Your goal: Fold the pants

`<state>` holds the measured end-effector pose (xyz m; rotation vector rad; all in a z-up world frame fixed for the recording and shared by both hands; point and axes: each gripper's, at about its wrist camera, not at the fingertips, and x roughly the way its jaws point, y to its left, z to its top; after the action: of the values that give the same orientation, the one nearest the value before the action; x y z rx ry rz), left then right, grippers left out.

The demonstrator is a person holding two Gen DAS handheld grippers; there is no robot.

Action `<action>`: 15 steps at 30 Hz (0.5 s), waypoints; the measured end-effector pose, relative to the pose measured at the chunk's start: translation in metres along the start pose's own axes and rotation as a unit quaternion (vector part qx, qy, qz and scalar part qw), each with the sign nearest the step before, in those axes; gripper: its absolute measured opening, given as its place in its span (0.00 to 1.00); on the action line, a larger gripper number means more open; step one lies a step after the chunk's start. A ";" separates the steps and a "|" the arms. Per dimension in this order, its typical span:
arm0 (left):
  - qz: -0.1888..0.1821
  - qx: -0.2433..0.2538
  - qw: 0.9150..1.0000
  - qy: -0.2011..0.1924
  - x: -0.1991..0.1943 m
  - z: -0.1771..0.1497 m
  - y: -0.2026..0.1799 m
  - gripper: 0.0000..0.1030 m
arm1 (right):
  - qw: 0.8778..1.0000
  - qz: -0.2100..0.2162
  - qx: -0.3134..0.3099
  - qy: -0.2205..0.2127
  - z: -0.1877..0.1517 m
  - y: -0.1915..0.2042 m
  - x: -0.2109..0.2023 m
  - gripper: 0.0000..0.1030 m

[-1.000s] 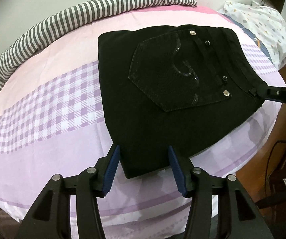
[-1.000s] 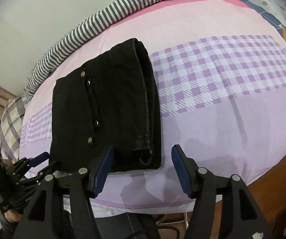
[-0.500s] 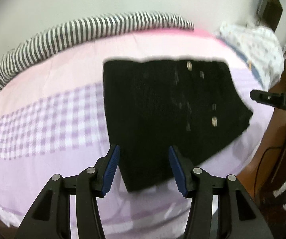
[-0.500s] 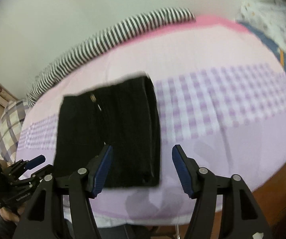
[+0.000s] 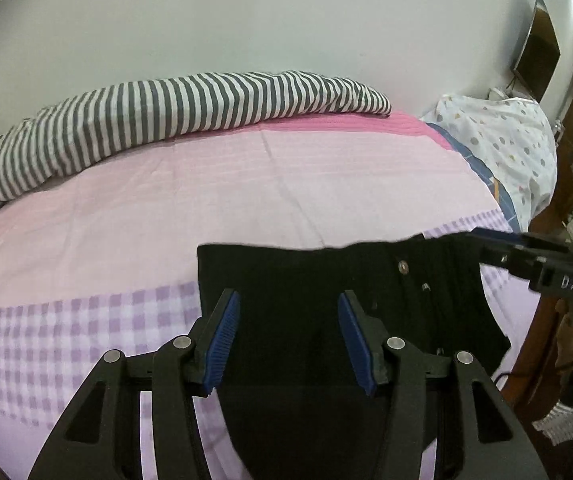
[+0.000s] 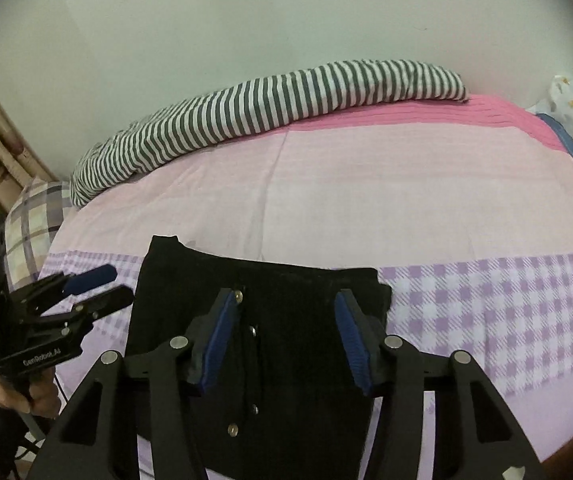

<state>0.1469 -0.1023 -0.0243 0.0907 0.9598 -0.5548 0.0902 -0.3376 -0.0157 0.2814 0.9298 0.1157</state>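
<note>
The folded black pants lie flat on the pink and purple bed sheet, near its front edge; metal studs show on them. My left gripper hovers above the pants, open, with nothing pressed between its blue pads. In the right wrist view the pants lie under my right gripper, whose jaws are closing on empty air, clear of the cloth. Each gripper shows in the other's view: the right gripper at the pants' right edge, the left gripper just off their left edge.
A grey-and-white striped blanket runs along the wall at the back of the bed. A white dotted pillow sits at the right, a plaid pillow at the left. A person's hand holds the left tool.
Both grippers have drawn back and risen from the pants, which now sit lower in both views with more wall showing. The right jaws stand a little narrower than before.
</note>
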 end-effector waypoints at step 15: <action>-0.008 0.011 0.997 0.073 0.062 0.003 0.006 0.51 | 0.998 0.007 0.039 0.044 -0.002 -0.034 0.038 0.42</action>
<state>0.1798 -0.1229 -0.0729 0.1445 1.0967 -0.5804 0.1103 -0.3615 -0.0566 0.3562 1.0208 0.1050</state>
